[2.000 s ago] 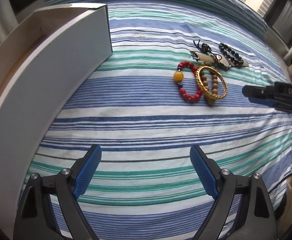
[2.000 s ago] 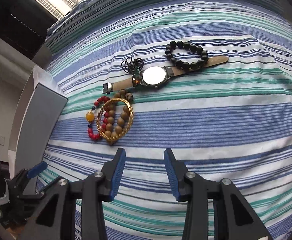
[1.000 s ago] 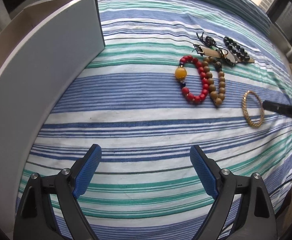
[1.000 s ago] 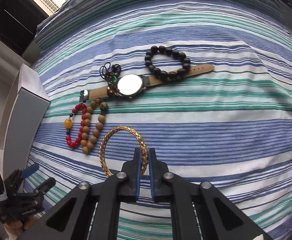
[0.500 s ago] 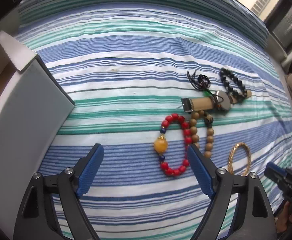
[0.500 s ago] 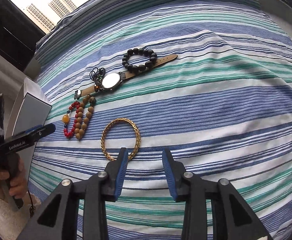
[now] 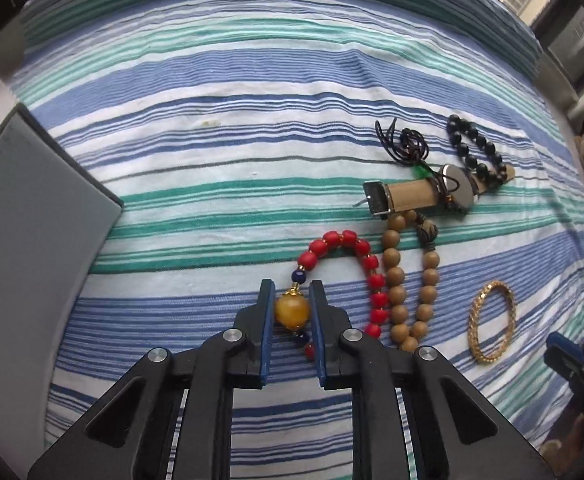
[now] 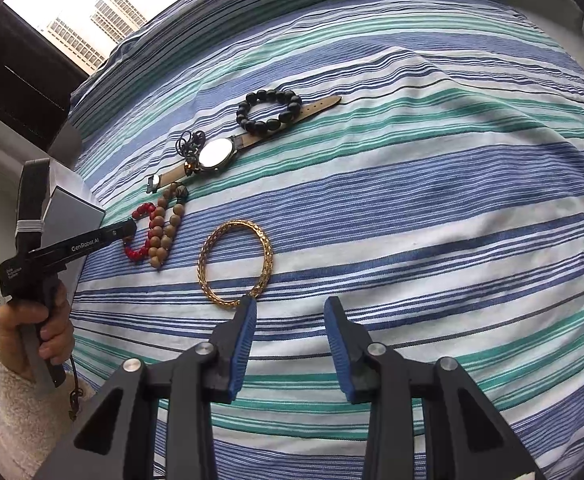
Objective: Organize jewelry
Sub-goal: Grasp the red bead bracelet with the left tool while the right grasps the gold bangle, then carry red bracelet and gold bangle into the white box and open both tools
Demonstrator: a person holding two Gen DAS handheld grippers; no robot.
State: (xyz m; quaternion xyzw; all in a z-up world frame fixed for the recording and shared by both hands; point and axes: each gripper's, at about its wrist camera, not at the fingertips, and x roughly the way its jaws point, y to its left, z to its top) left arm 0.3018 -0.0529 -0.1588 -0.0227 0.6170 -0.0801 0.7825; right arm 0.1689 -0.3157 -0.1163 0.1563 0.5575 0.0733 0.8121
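My left gripper (image 7: 291, 286) points down at the bed and its jaws are closing, with both pads against the amber bead (image 7: 292, 312) of the red bead bracelet (image 7: 371, 276). A wooden bead bracelet (image 7: 395, 276) lies touching it on the right. The gold bangle (image 7: 475, 328) rests apart, further right. My right gripper (image 8: 290, 302) stands open with nothing between its fingers, and the gold bangle (image 8: 203, 264) lies just ahead of its left fingertip. In the right wrist view the left gripper (image 8: 128, 229) reaches onto the red beads.
A watch (image 7: 411, 196) with a tan strap, a black bead bracelet (image 7: 481, 169) and a knotted black cord (image 7: 409, 144) lie together behind the others. A grey-white box (image 7: 32, 240) stands at the left on the striped bed cover (image 7: 252, 120). A person's hand (image 8: 32, 320) holds the left gripper's handle.
My left gripper moved over the red bracelet and closed on its amber bead. My right gripper let go of the gold bangle, opened and drew back slightly.
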